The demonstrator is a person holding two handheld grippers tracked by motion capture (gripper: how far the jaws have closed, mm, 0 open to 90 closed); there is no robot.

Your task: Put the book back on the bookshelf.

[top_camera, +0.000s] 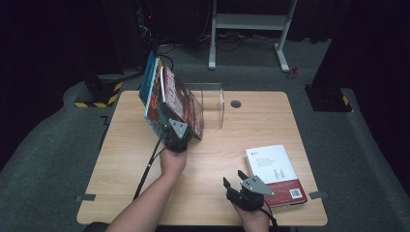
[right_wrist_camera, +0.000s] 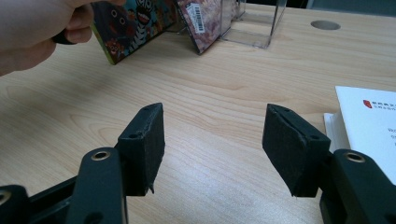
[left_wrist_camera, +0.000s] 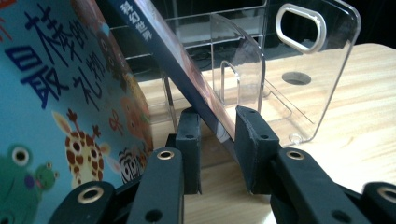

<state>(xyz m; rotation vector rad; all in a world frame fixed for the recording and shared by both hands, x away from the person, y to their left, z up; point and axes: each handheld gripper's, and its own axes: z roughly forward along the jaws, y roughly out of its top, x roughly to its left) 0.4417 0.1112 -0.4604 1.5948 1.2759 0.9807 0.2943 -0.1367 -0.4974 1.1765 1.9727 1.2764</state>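
A dark-covered book (top_camera: pixel 181 99) leans tilted to the left against a blue picture book (top_camera: pixel 149 87), at the left end of a clear acrylic rack (top_camera: pixel 212 104). My left gripper (top_camera: pixel 180 124) is at the dark book's lower edge. In the left gripper view the pads (left_wrist_camera: pixel 254 140) sit on either side of that book (left_wrist_camera: pixel 177 70) and touch it, with the blue book (left_wrist_camera: pixel 60 93) just to the left. My right gripper (top_camera: pixel 233 177) rests open near the table's front edge, nothing between its jaws (right_wrist_camera: pixel 215 135). A white book (top_camera: pixel 273 166) lies flat to its right.
The rack (left_wrist_camera: pixel 303 70) has upright clear dividers and a handle cut-out. A round cable hole (top_camera: pixel 236 104) lies right of it in the wooden table (top_camera: pixel 251 130). Beyond the table stand a white desk frame (top_camera: pixel 249 29) and dark equipment on grey carpet.
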